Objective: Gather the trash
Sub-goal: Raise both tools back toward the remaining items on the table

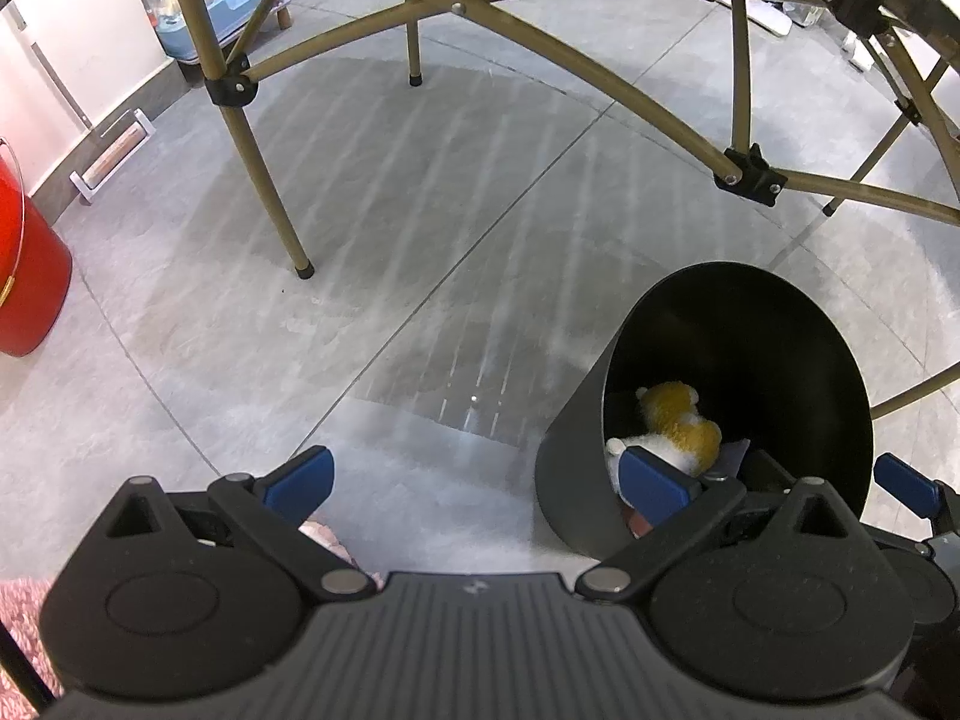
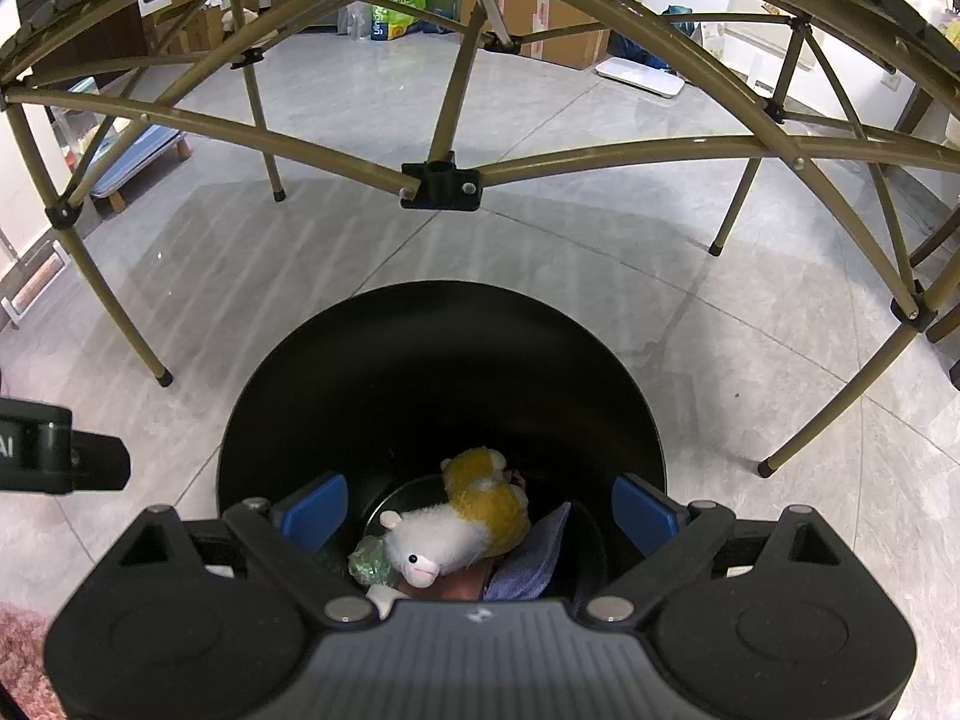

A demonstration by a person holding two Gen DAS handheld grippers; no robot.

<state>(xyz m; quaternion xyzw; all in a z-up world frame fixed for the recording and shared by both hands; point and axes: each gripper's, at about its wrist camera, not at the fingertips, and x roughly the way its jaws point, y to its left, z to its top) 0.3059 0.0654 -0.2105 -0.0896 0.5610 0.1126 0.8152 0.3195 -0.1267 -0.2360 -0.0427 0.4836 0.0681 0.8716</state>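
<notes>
Black bin: holds plush toy, wrappers. Right gripper and left gripper: jaws wide, empty. Floor: no trash visible.

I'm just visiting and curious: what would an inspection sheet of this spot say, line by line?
Surface: grey tiled floor, striped with light and shadow.
Job's things: black bin standing on the floor; inside lie a white and yellow plush toy, a green crumpled wrapper and a pale purple piece.
Clutter: red bucket at the left; pink fuzzy fabric at the bottom edge.
Grippers: right claw open over the bin mouth, holding nothing; left claw open beside the bin, empty.
Cables: nothing seen.
Surroundings: folding table frame overhead; cardboard boxes and bags far behind.
</notes>
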